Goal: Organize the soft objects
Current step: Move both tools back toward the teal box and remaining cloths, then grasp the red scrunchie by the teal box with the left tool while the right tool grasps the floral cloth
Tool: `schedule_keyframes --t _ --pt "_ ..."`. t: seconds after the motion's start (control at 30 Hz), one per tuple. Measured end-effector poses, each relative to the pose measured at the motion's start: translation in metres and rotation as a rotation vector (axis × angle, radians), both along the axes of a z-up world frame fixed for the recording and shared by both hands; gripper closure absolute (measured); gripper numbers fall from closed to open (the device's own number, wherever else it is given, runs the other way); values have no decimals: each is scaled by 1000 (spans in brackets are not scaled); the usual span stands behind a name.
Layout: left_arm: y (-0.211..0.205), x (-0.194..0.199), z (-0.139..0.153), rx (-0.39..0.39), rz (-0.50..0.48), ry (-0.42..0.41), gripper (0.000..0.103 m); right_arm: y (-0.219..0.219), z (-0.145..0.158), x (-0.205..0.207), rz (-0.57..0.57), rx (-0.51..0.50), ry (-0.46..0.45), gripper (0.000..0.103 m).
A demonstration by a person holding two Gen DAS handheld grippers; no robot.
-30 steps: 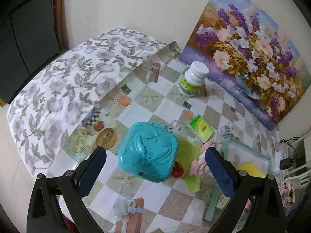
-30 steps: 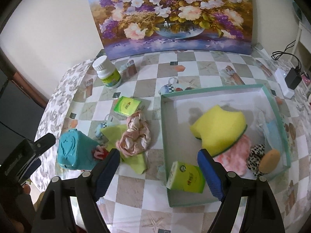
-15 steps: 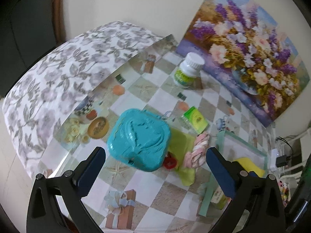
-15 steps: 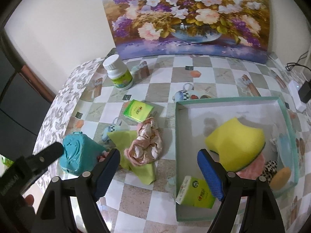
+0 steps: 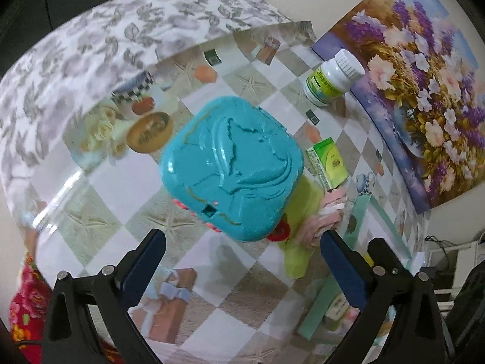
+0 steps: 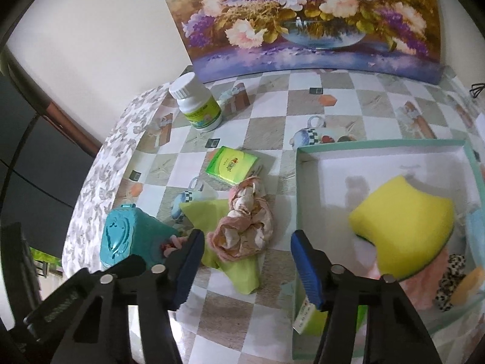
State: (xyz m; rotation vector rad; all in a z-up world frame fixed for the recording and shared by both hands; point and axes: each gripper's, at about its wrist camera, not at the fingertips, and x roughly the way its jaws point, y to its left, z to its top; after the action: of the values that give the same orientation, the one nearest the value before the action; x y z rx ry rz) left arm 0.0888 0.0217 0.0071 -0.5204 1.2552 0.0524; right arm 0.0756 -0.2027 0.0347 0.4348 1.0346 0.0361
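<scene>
As the right wrist view shifts from 1 s ago, the right gripper (image 6: pixel 247 261) now sits lower and closer over the crumpled pink-and-cream fabric scrunchie (image 6: pixel 247 226), which frames up nearly between its blue-padded fingers (image 6: pixel 306 265); before, the same fingers straddled the table gap beside the tray w/ the scrunchie further up. Jaws are spread wide, nothing held. Scrunchie lies on a lime-green cloth (image 6: pixel 239 262), just left of the mint-rimmed white cardboard tray (image 6: pixel 379 145), not inside it.

Left gripper (image 5: pixel 242 261) also differs: the teal plastic embossed box (image 5: pixel 233 166) fills much more of its view than 1 s ago and sits up-centre, above the finger gap, so that side has closed in too. Its jaws are wide apart, empty.

Inside the tray: yellow sponge w/ green backing (image 6: pixel 406 224), a pink cloth under it, a leopard-print item (image 6: pixel 451 279) and a green tissue pack at the near edge, partly hidden by the right finger. Another green tissue pack (image 6: pixel 232 163) lies on the checkered tablecloth (image 6: pixel 269 127), near a white pill bottle w/ green label (image 6: pixel 198 104).

Judgement: approach phase for the next pick, prob. the scrunchie, then cloth. Several soft items already in the tray, so task looks roughly mid-way. Teal box looks rigid, likely not a target; why the left side nears it I can't tell.
</scene>
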Motion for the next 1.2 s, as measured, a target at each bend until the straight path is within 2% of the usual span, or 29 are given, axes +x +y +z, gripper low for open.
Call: schedule_keyframes --t 0.1,0.37,0.47,0.57,0.73,1.07,1.2 --pt "-4 2 -6 -1 15 2 8 1 -4 3 11 32 0 50" --pt "-11 9 -24 -59 42 28 23 2 -14 14 26 55 11 54" --pt "-11 11 -29 -62 59 30 24 1 -20 19 28 61 23 57" --pt "-11 14 -35 -83 81 49 30 1 -25 23 33 68 32 57" --pt "-10 15 -40 -81 107 62 31 4 -34 30 46 79 45 59" --pt "-14 19 -51 -76 146 101 51 12 -55 44 70 82 77 60" --pt "-14 19 -52 -94 154 106 54 13 -64 48 67 86 95 60"
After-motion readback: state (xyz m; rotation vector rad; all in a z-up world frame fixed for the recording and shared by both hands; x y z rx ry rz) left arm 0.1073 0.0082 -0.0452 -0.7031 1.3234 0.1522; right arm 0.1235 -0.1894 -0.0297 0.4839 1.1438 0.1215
